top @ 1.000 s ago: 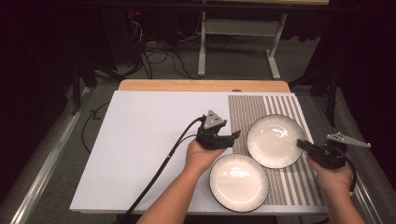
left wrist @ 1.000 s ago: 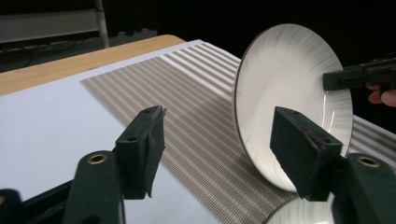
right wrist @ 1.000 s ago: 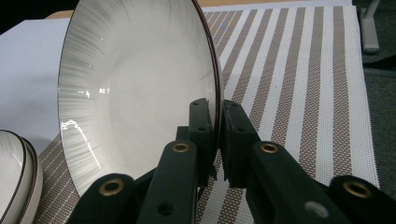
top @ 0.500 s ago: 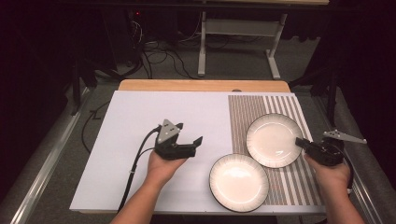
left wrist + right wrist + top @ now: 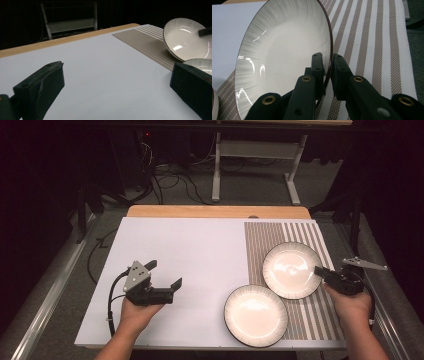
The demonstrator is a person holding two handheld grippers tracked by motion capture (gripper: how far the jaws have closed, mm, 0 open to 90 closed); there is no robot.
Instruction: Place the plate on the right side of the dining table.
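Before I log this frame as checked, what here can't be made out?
- Far plate underside: right gripper view, its own bowl hides it.
- Near plate: left gripper view, cut by the frame edge and a jaw.
- Right gripper jaw gap: high view, too small.

Two black jaws of the left gripper [image 5: 112, 85] stand wide apart at the bottom corners over a white table [image 5: 100, 75], with a striped mat [image 5: 147, 42] and two white plates, the tilted plate [image 5: 186, 38] and the flat plate [image 5: 200, 65], at right.
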